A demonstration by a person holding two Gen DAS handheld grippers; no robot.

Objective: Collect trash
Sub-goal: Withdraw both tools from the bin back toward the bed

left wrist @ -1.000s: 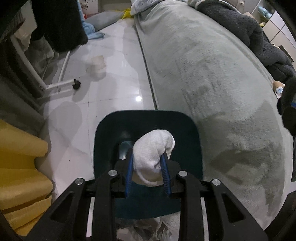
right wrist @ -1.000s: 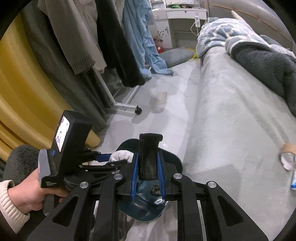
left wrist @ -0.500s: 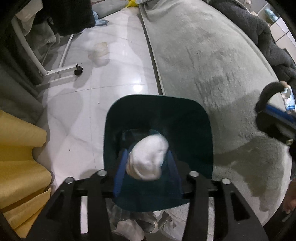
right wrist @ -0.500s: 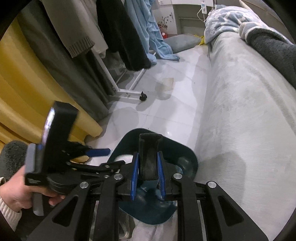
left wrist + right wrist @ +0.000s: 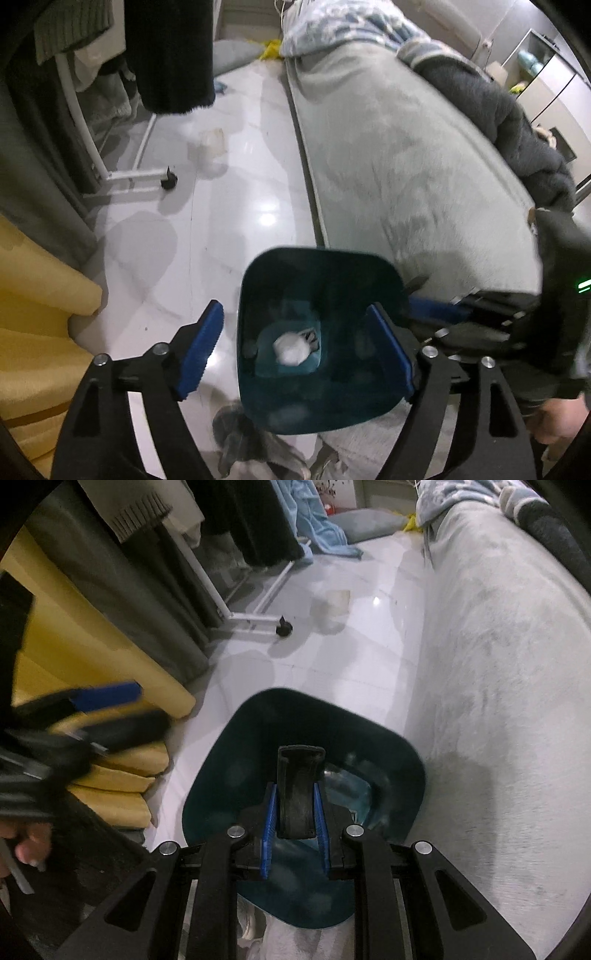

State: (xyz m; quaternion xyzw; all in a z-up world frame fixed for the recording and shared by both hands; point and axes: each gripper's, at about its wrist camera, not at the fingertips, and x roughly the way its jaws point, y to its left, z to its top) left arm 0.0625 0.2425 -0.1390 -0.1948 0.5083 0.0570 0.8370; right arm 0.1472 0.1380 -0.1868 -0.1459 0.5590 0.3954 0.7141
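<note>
The left gripper (image 5: 295, 347) hangs with its blue fingers spread wide above the dark teal bin (image 5: 258, 295), a white wad of tissue (image 5: 291, 349) lying at the bin's bottom, while the right gripper (image 5: 294, 827) clamps a black curved piece (image 5: 300, 790) over the same bin, near the grey bed (image 5: 498, 701) on its right.

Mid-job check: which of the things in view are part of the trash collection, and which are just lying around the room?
Part of the job:
- dark teal plastic trash bin
- white crumpled tissue wad, lying in the bin's bottom
- black flat object, clamped in the right tool
- left tool, open above the bin

Lying about:
- grey plush bed cover
- white clothes rack
- yellow curtain
- light blue cloth
</note>
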